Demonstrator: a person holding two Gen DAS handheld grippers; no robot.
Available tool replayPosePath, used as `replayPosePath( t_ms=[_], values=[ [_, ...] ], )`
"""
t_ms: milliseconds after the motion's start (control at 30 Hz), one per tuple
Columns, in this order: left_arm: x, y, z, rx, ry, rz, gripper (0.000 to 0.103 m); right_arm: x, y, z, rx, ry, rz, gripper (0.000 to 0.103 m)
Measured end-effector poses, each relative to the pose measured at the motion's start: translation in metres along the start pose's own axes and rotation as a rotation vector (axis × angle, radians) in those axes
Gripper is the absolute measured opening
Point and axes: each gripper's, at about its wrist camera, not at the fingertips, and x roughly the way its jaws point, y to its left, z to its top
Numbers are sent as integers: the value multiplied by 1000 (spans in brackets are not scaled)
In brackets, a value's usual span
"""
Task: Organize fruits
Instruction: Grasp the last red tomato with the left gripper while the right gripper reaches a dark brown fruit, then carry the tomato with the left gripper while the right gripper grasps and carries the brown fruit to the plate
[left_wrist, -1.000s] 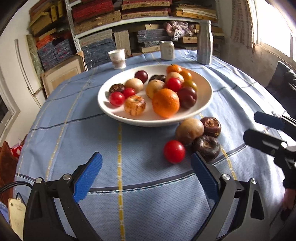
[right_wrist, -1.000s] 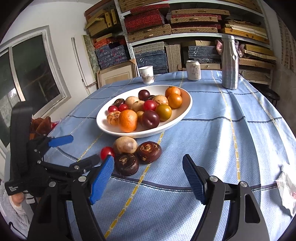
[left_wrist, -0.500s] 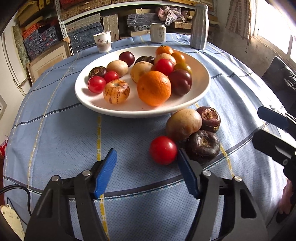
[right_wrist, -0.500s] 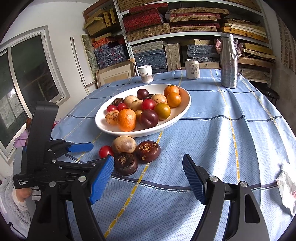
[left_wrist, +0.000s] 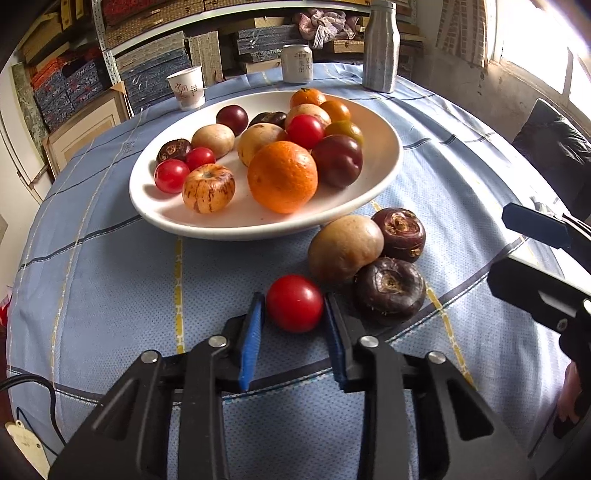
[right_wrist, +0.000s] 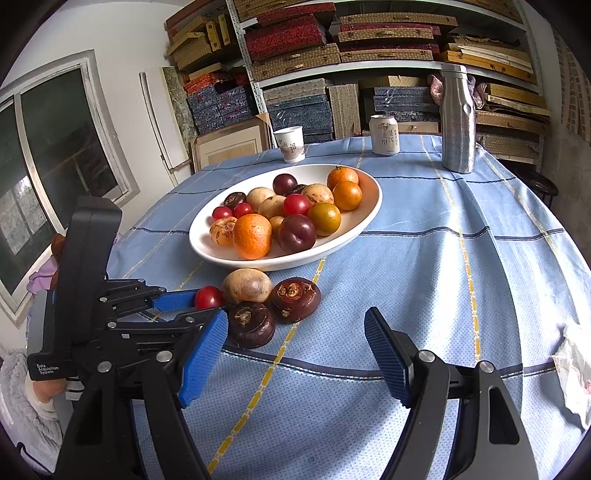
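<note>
1. Left gripper (left_wrist: 294, 306): jaws have just been closing and now stand narrow, one blue pad on each side of the small red tomato (left_wrist: 294, 303), which rests on the blue tablecloth (left_wrist: 110, 280). Both pads appear to touch its flanks; the grip looks made or nearly so.
2. Task object: the tomato lies on the cloth at about 6 o'clock from the white plate (left_wrist: 384, 162), just outside its rim. At the tomato's 2 o'clock sits a tan round fruit (left_wrist: 345, 248); at its 3 o'clock, a dark water chestnut (left_wrist: 388, 291), near but apart. A second chestnut (left_wrist: 399, 234) lies behind these.
3. Right gripper (right_wrist: 295, 354): jaws wide apart, holding nothing, poised over bare cloth at 6 o'clock from the loose fruits.
4. Step in hand, judged: lifting the tomato to the plate. Squeeze lightly, since the skin is smooth and soft; raise straight up before travelling, so the right-hand pad does not nudge the chestnut beside it.
5. Placement, judged: the free area lies at the plate's near rim, in front of the orange (left_wrist: 282, 177) and the striped apple (left_wrist: 208, 188); release low to prevent rolling.
</note>
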Motion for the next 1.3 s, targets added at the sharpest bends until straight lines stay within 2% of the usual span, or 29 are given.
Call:
replayPosePath(
  t_ms=[267, 467, 600, 867, 1033, 1100, 1233, 1300],
  values=[
    [-7, 3, 0, -14, -29, 23, 29, 2, -2, -1, 3, 13, 5, 77],
    [-25, 19, -2, -48, -92, 88, 29, 6, 0, -2, -7, 35, 17, 77],
    [-30, 33, -1, -91, -106, 103, 29, 13, 10, -3, -49, 75, 29, 77],
    [-37, 36, -2, -105, -120, 99, 29, 40, 34, 2, -112, 188, 48, 75],
    [-40, 39, -2, -118, -124, 91, 29, 60, 44, 6, -129, 248, 56, 67],
    [-39, 39, -2, -118, -124, 88, 29, 63, 44, 6, -118, 264, 61, 59],
    [-38, 38, -2, -115, -120, 87, 29, 66, 44, 8, -105, 268, 58, 52],
    [-37, 38, -2, -117, -117, 87, 29, 67, 43, 8, -101, 264, 55, 43]
  ],
)
